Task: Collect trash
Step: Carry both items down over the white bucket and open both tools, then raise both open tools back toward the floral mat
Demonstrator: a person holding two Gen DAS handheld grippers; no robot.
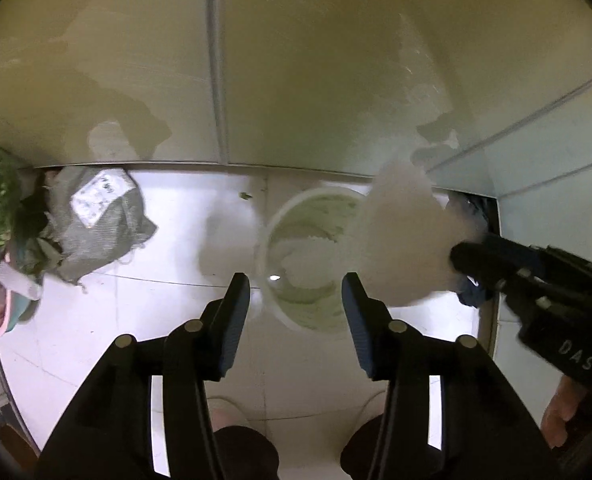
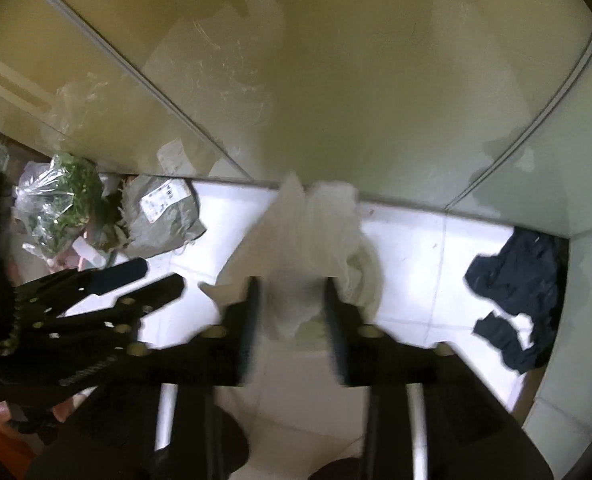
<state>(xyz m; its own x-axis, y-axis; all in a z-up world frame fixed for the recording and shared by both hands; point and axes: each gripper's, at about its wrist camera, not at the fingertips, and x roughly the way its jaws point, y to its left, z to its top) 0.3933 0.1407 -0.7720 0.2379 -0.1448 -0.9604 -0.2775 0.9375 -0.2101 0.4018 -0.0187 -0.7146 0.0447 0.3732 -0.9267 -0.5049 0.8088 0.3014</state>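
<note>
The white bag (image 2: 303,248) is hanging over the bin (image 1: 296,264), light, limp, slippery; best pinched at its bunched edge. Both grippers, left (image 1: 296,300) and right (image 2: 292,304), are standing apart, gripping nothing.

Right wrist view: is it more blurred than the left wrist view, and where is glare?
Right wrist view: yes, the right gripper and white bag are smeared. Left wrist view: the left gripper is sharp; only the bag blurs. Both views: the floor tiles glare white.
</note>
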